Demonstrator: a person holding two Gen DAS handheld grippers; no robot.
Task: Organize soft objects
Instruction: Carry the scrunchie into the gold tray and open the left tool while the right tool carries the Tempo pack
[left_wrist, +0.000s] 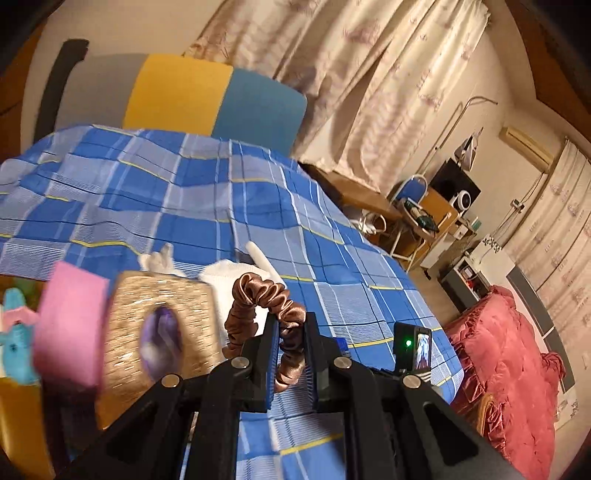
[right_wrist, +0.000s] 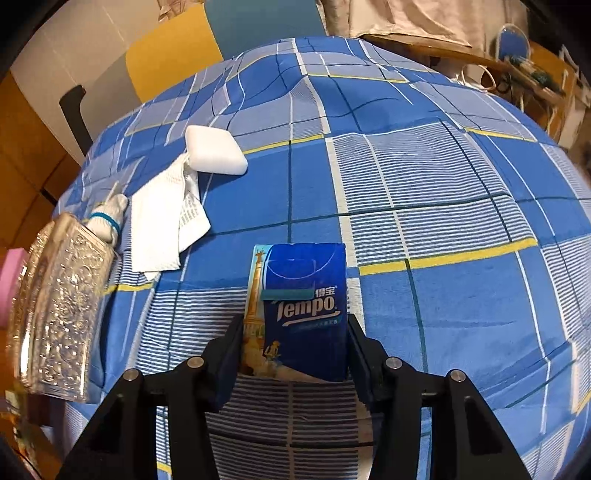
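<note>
In the left wrist view my left gripper (left_wrist: 291, 325) is shut on a brown satin scrunchie (left_wrist: 255, 295), held up in the air above the blue plaid bed (left_wrist: 332, 266). Left of it are a gold tissue box (left_wrist: 159, 332), a pink sponge (left_wrist: 70, 325) and a blue plush toy (left_wrist: 16, 343). The right wrist view has my right gripper (right_wrist: 295, 332) pointing down at the bed, its pads against both sides of a blue Tempo tissue pack (right_wrist: 306, 306). A white sponge (right_wrist: 216, 149), a white cloth (right_wrist: 162, 218) and a rolled white glove (right_wrist: 109, 218) lie further left, beside the gold tissue box (right_wrist: 59, 302).
The bed (right_wrist: 443, 184) drops off at its right side, where a red ruffled cushion (left_wrist: 509, 354) and shelves with clutter (left_wrist: 432, 214) stand. A yellow and blue headboard (left_wrist: 214, 96) and curtains (left_wrist: 369, 74) are behind. A small black device with a lit screen (left_wrist: 413, 347) shows by the bed's edge.
</note>
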